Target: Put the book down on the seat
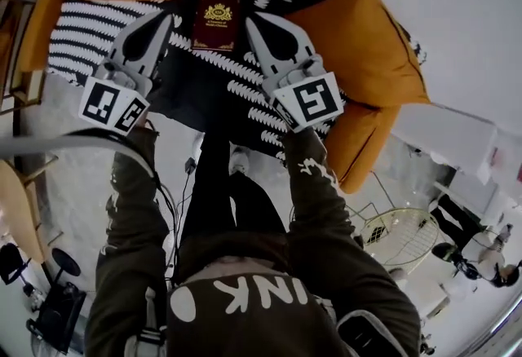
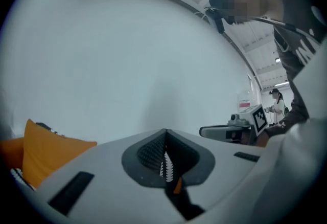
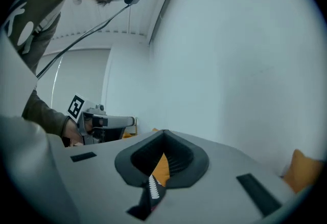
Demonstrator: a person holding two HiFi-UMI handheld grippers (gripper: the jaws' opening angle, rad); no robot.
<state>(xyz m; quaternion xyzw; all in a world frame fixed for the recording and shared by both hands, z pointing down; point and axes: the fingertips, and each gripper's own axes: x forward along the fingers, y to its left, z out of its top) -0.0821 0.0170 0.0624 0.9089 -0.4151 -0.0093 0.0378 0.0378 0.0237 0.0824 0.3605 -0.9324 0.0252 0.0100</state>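
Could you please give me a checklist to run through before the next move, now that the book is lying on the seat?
1. The book is down on the seat: ok. It lies flat, cover up, on the patterned throw.
2. The left gripper is empty: ok. Its jaws are together with nothing between them.
3. The right gripper is empty: ok. Its jaws are together with nothing between them.
4. The book is safe from the seat's front edge: ok. It lies well back from it.
5. Both grippers are off the book: ok. One is at each side, and neither covers it.
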